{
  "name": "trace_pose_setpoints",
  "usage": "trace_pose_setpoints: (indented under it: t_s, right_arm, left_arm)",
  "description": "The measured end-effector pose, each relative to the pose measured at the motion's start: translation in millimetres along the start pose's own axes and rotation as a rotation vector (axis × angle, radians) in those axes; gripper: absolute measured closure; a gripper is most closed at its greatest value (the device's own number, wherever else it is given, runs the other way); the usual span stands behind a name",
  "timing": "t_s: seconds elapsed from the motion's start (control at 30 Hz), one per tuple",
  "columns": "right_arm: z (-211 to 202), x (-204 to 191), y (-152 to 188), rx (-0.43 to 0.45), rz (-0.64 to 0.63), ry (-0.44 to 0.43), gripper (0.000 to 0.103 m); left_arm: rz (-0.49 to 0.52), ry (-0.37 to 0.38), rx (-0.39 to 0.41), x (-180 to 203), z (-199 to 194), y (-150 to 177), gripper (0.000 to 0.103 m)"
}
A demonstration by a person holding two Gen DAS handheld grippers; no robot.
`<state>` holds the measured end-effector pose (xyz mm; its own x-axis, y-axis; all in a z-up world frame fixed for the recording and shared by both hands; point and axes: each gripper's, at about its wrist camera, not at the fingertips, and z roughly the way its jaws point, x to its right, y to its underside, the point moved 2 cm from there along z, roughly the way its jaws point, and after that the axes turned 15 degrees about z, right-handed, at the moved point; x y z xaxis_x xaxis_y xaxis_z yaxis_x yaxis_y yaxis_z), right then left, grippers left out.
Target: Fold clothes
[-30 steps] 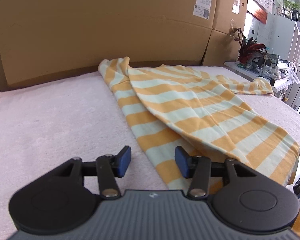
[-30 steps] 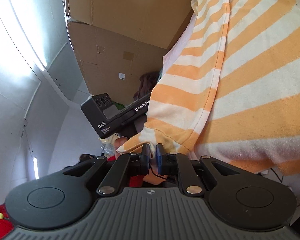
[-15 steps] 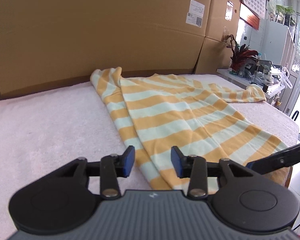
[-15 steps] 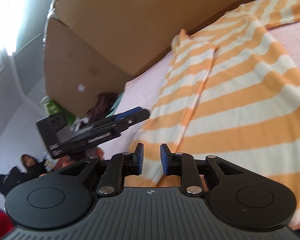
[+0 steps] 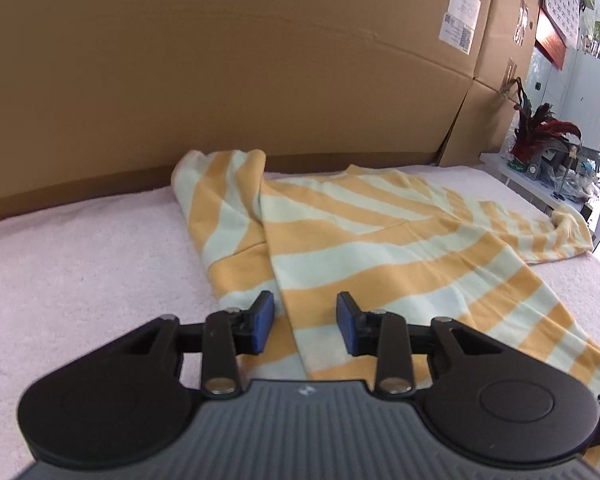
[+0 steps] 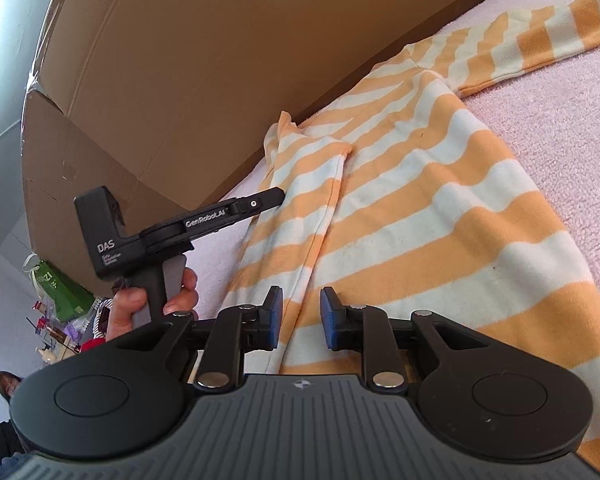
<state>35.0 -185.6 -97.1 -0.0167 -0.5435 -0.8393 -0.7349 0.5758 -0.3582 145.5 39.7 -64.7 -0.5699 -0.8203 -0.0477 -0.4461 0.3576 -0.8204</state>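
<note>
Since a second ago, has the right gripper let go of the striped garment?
Yes. The right gripper held a hem bunch raised off the bed; now the striped garment lies flat below the cardboard wall, fingers apart.

The striped garment (image 5: 400, 256) runs off the left wrist view's right edge; the shipping label (image 5: 459, 24) on the cardboard box (image 5: 220, 60) is too small to read
</note>
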Motion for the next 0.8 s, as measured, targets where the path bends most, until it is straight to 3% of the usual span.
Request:
trace_pose_setpoints:
  t_s: [0.03,0.1,0.2,0.27,0.37,0.53,0.7,0.8]
  right_arm:
    - [-0.9,1.3,-0.2,0.001,0.002,-0.001,0.087]
    - [-2.9,3.8,-0.7,0.004,0.006,-0.003,0.092]
    - [-4.4,4.4,-0.9,0.003,0.010,-0.002,0.094]
    - [-5.4,3.7,-0.2,0.003,0.008,0.000,0.094]
    - [-3.8,2.4,-1.2,0.003,0.013,0.006,0.094]
    - [6.3,0.8,-16.5,0.001,0.075,0.013,0.087]
    - [22.7,-10.2,-44.4,0.096,0.060,0.090,0.078]
    - [40.5,-14.1,-61.8,0.126,0.044,0.145,0.078]
  left_arm:
    - [-0.012,0.017,0.008,-0.7,0.5,-1.1,0.073]
    - [-0.019,0.036,0.026,-0.2,0.4,-1.6,0.091]
    - [-0.028,0.054,0.058,0.1,-0.9,-1.6,0.103]
    - [-0.037,0.053,0.090,-1.5,-3.8,-0.5,0.103]
    - [-0.016,-0.006,0.158,-0.5,-16.9,-0.8,0.103]
    - [0.046,-0.060,0.150,6.8,-21.3,3.1,0.103]
    - [0.026,-0.042,0.226,4.8,-37.8,5.2,0.103]
    - [0.025,-0.069,0.184,1.5,-31.1,6.9,0.103]
